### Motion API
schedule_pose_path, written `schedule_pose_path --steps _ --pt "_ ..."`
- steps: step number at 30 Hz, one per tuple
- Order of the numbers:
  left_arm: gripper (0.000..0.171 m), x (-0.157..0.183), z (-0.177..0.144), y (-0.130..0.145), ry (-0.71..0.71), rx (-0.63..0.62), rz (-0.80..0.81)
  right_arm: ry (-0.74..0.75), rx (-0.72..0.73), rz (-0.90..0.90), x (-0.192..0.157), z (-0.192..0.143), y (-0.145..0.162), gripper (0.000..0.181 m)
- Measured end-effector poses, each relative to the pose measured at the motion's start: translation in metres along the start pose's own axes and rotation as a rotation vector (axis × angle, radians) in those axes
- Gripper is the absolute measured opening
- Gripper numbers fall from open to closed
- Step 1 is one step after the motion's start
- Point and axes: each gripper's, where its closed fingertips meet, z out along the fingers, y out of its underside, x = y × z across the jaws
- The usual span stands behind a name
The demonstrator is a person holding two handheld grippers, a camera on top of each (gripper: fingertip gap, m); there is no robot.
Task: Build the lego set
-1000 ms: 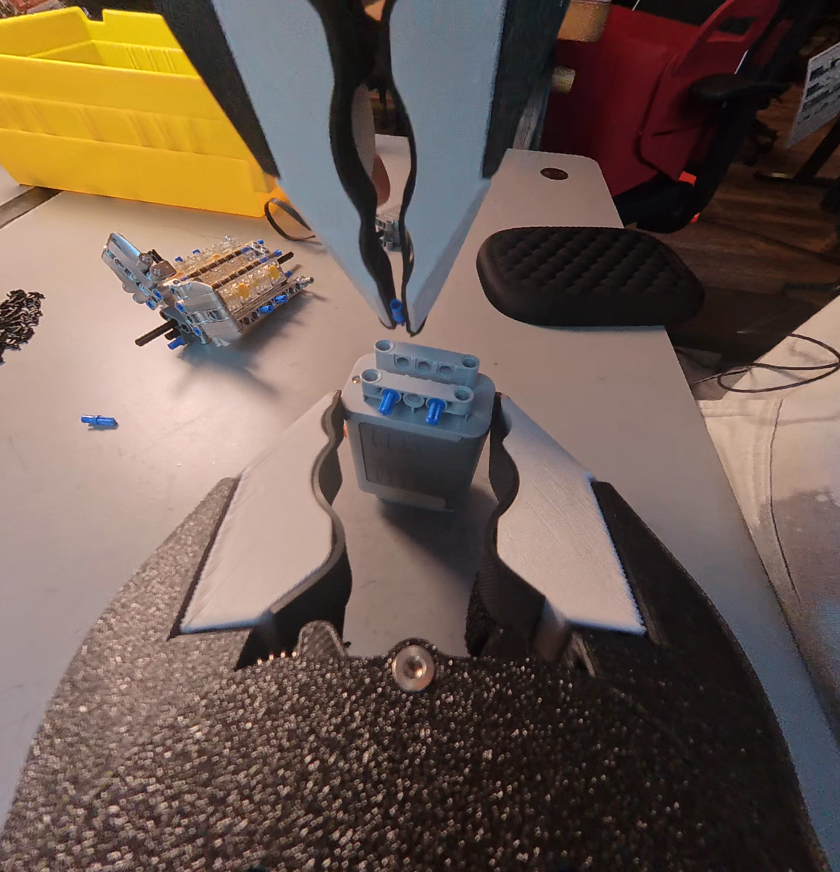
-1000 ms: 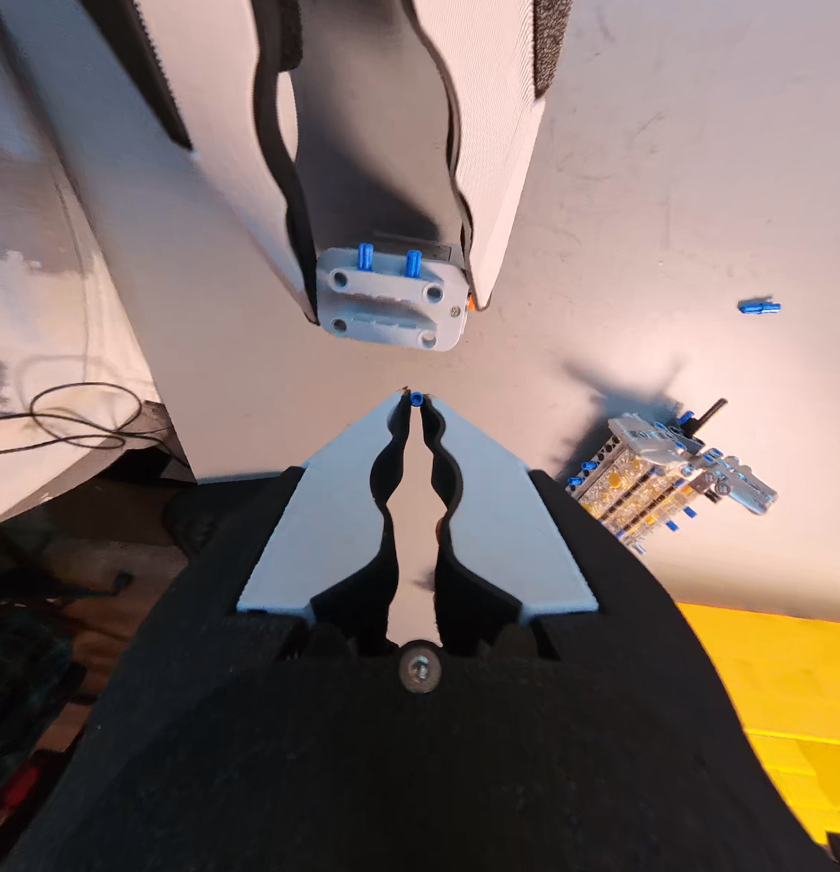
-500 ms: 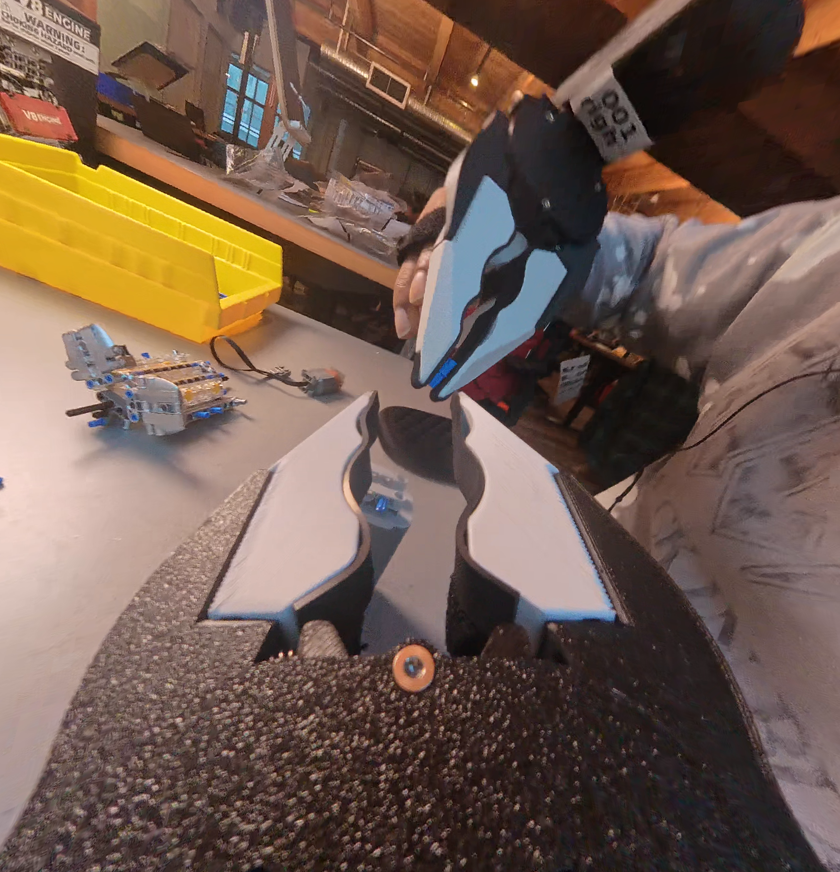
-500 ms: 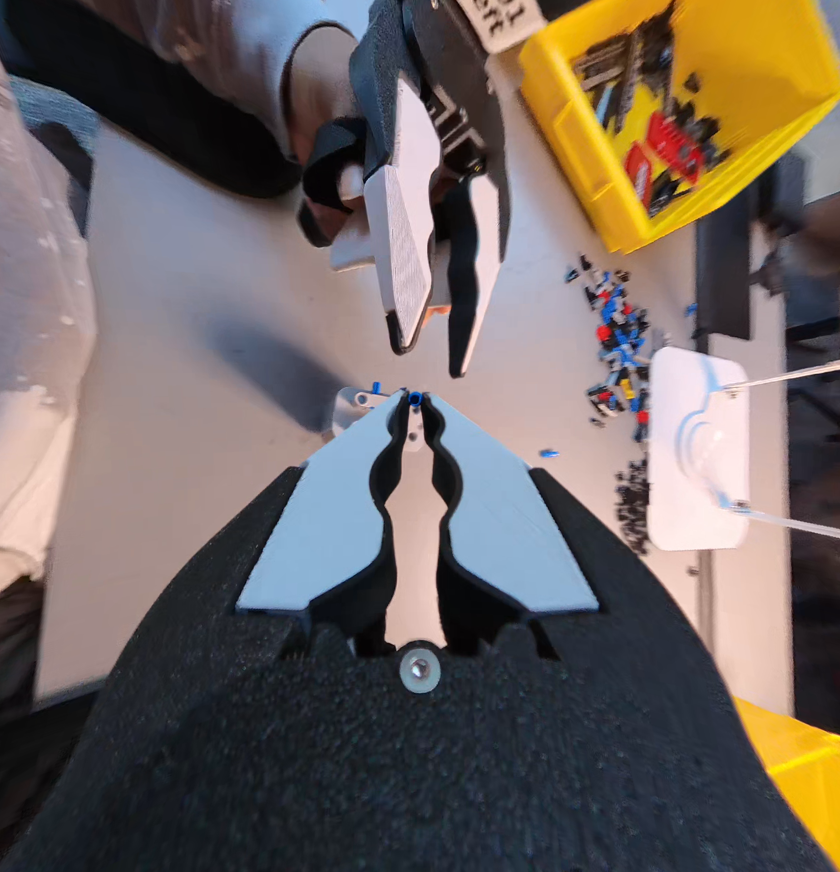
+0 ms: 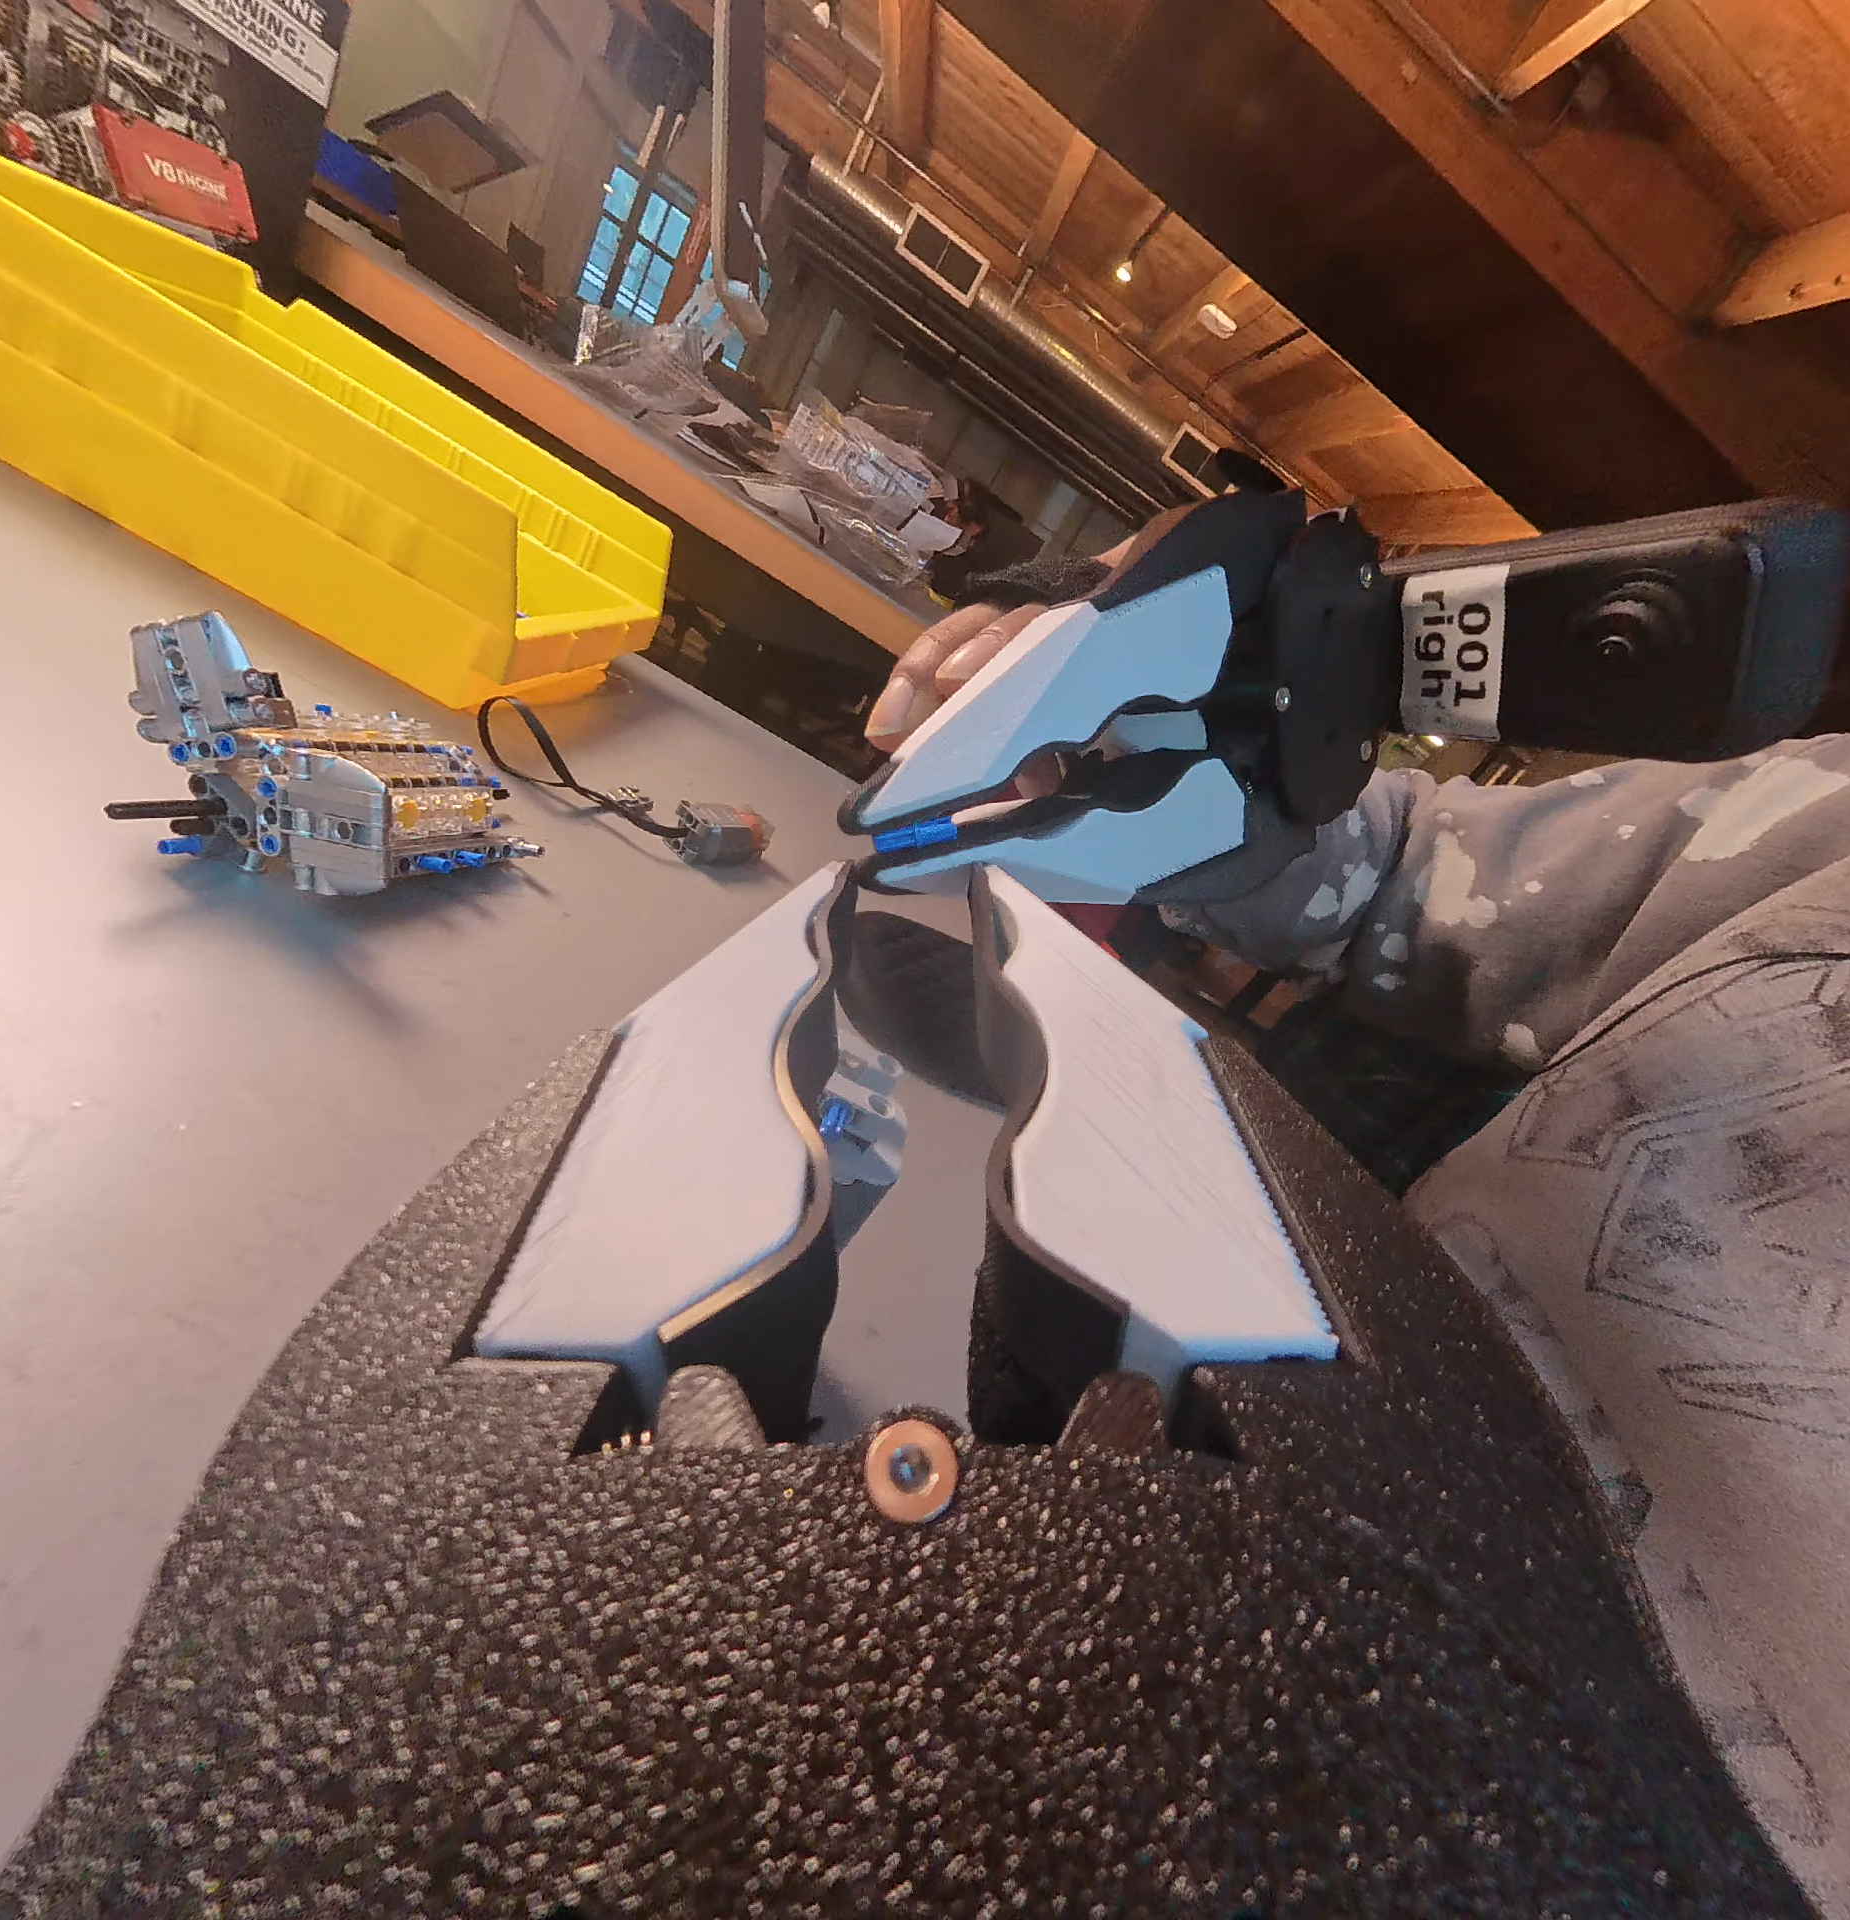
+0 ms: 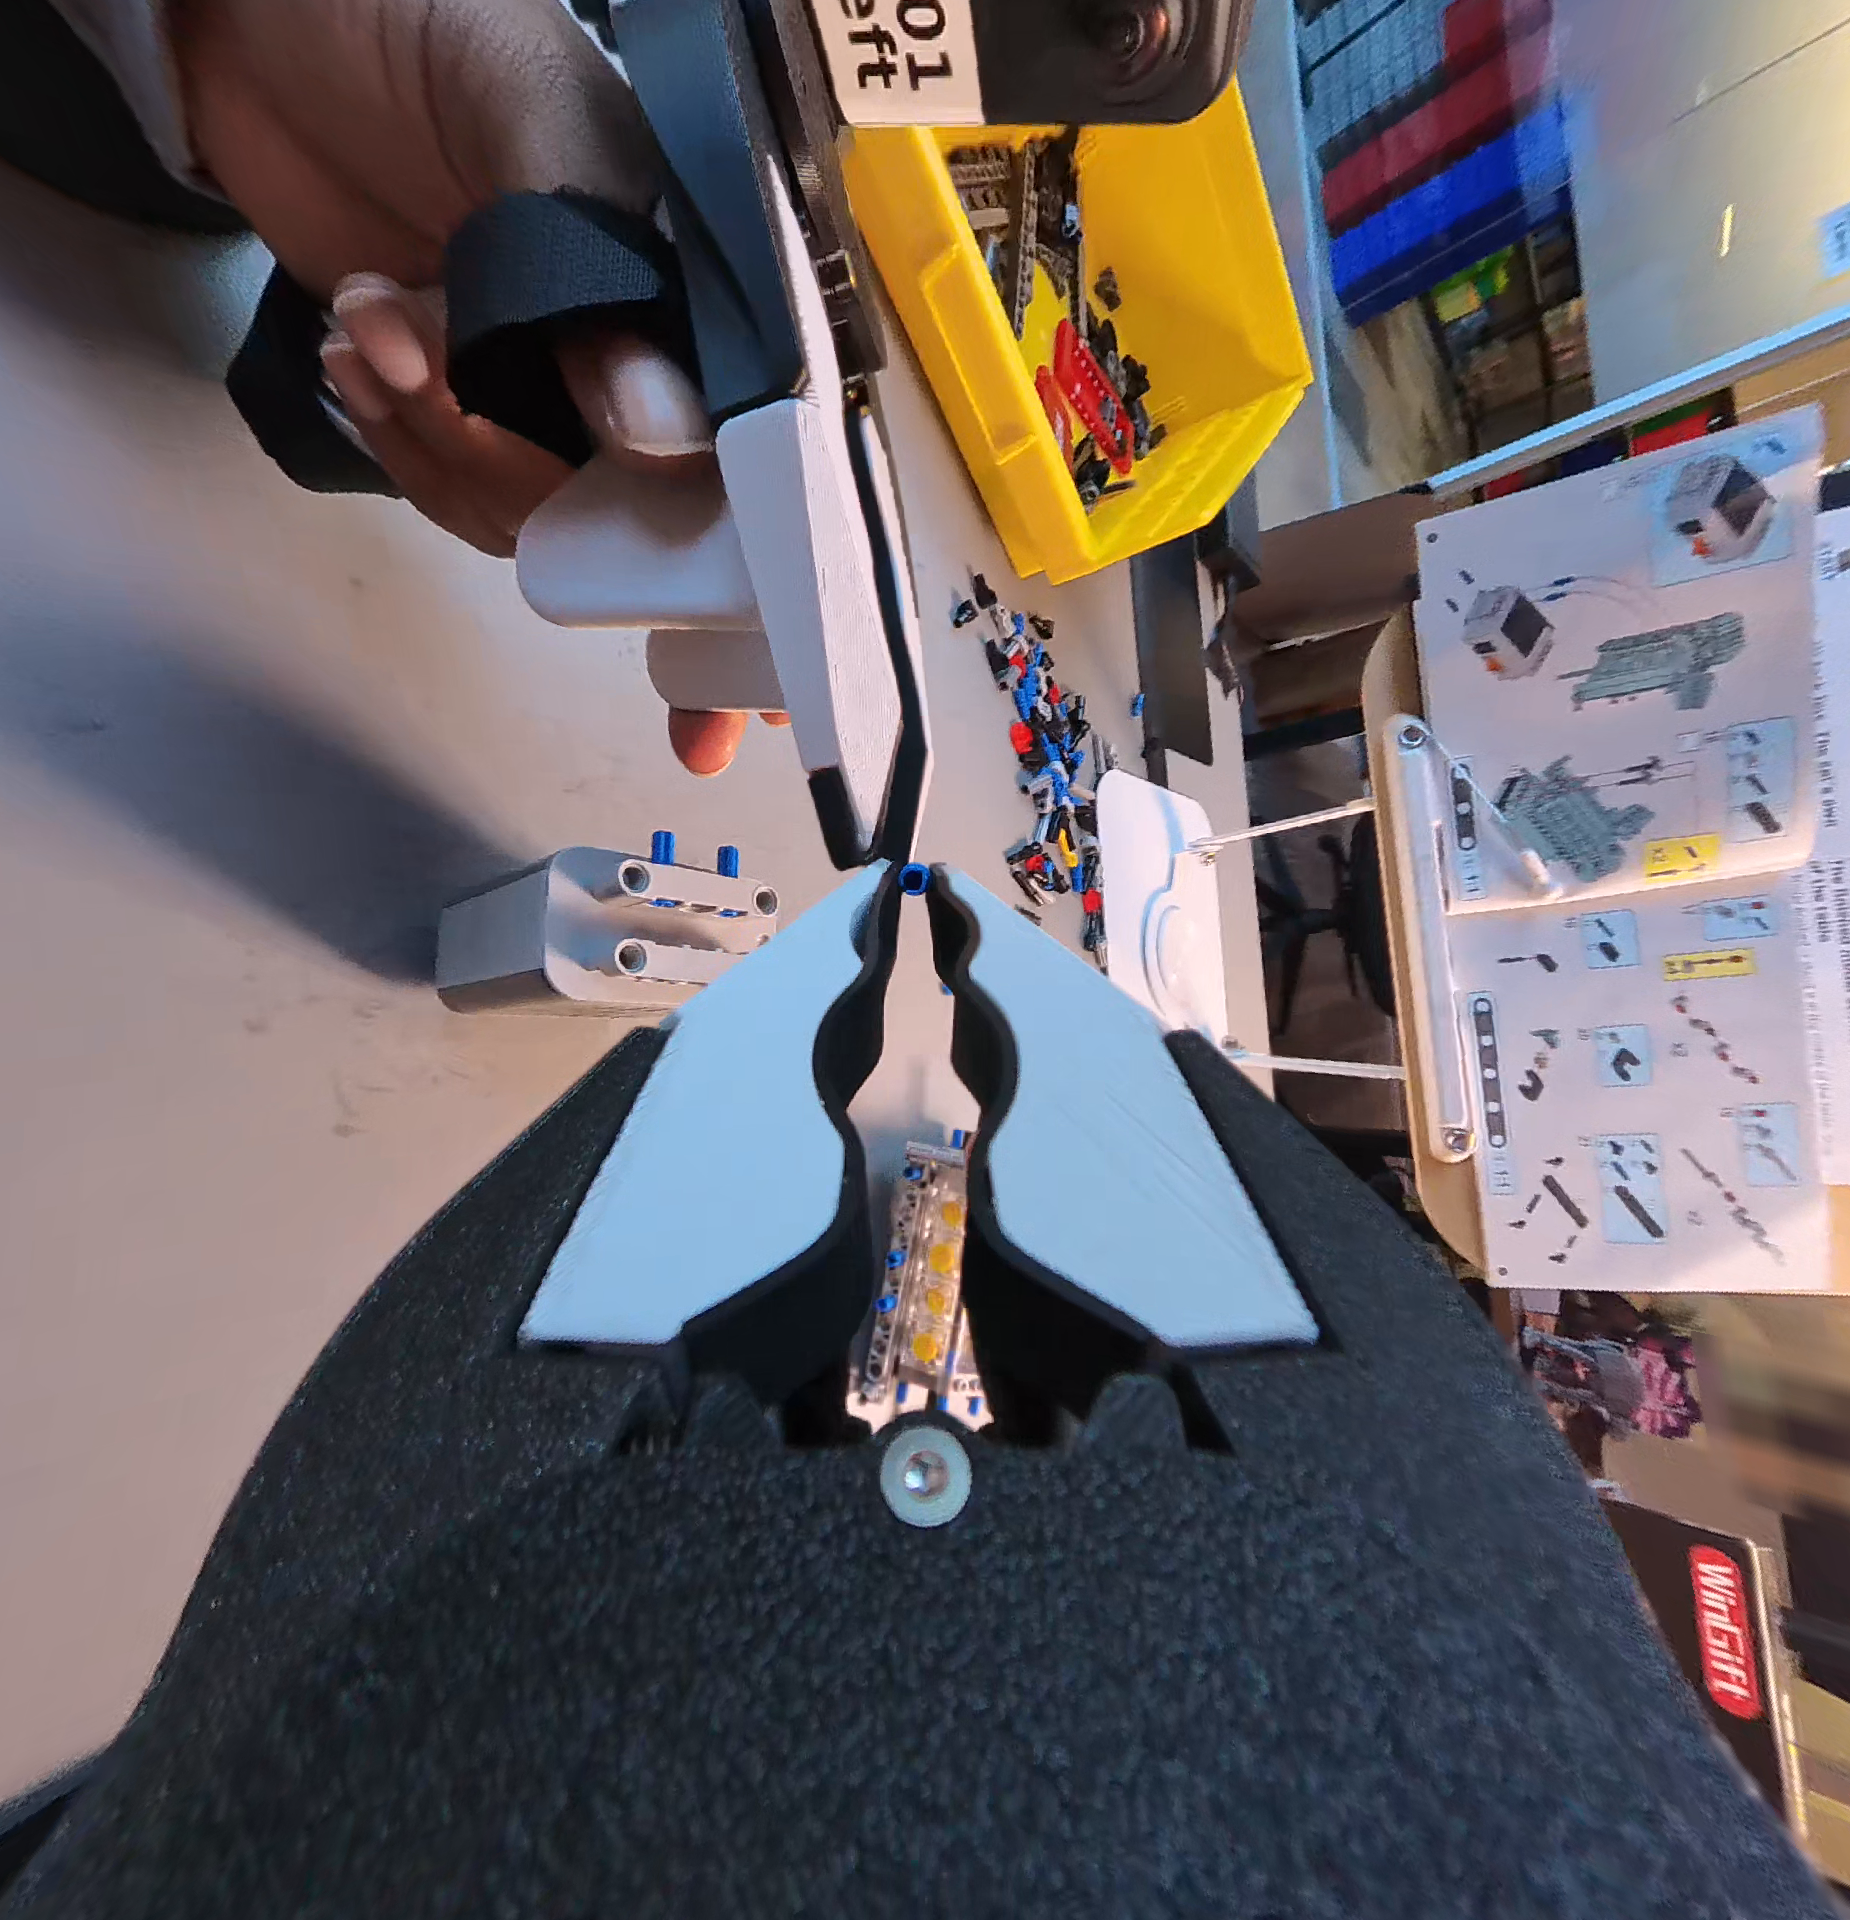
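My right gripper (image 6: 913, 883) is shut on a small blue pin (image 6: 913, 878), pinched at the very fingertips. In the left wrist view it (image 5: 871, 840) hovers just past my left fingertips with the pin (image 5: 916, 834) showing. My left gripper (image 5: 905, 899) is open and empty; in the right wrist view it (image 6: 874, 831) shows edge-on, its tips almost touching my right tips. A grey block (image 6: 609, 925) with two blue pins standing up from it lies on the table below and to the left. It shows between my left fingers (image 5: 864, 1112).
A grey engine-like brick assembly (image 5: 308, 769) lies on the grey table (image 5: 173, 1039), near a black cable with a small plug (image 5: 713, 831). Yellow bins (image 5: 329, 447) (image 6: 1108, 312), a pile of small parts (image 6: 1046, 748) and an instruction booklet on a stand (image 6: 1627, 862) lie beyond. Only a small space, under 4 cm, lies between the two pairs of fingers. Between my left fingertips and the grey block (image 6: 609, 925) there is roughly 5 cm.
My left gripper let go of the grey block, which now lies on the table, and tilted up. My right gripper swung round, still holding the blue pin, and the two tips now meet.
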Motion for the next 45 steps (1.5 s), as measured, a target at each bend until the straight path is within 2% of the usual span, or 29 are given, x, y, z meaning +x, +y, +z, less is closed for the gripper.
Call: schedule_pose_path --steps 3,8,11,16,25,31,34,37,41,45 --pt "0.016 -0.004 -0.003 -0.007 -0.043 0.033 0.025 0.024 0.002 -0.025 0.002 0.001 0.001 0.004" --pt "0.016 -0.008 -0.005 -0.005 -0.116 -0.006 0.107 0.075 -0.018 -0.080 0.004 0.007 0.001 0.004" --pt "0.020 -0.015 -0.008 -0.007 -0.147 0.007 0.080 0.105 -0.048 -0.113 0.006 0.011 0.001 0.004" --pt "0.025 -0.017 -0.011 -0.014 -0.092 0.060 -0.042 0.125 -0.048 -0.160 0.005 0.016 -0.003 0.004" --pt "0.022 -0.019 -0.012 -0.011 -0.133 0.005 0.058 0.128 -0.064 -0.177 0.005 0.016 -0.004 0.004" --pt "0.005 -0.029 -0.017 -0.011 -0.208 -0.012 0.110 0.123 -0.050 -0.137 0.006 0.012 -0.005 0.005" --pt "0.009 -0.022 -0.016 -0.014 -0.175 0.001 0.120 0.123 -0.049 -0.129 0.007 0.012 -0.004 0.005" --pt "0.021 -0.016 -0.014 -0.015 -0.127 0.019 0.083 0.115 -0.037 -0.112 0.007 0.011 -0.005 0.005" --pt "0.020 -0.012 -0.013 -0.012 -0.069 0.010 0.022 0.122 -0.010 -0.149 0.005 0.008 -0.011 0.005" --pt "0.007 -0.002 -0.013 -0.012 0.008 0.002 -0.017 0.113 0.047 -0.184 0.004 0.001 -0.017 0.005"
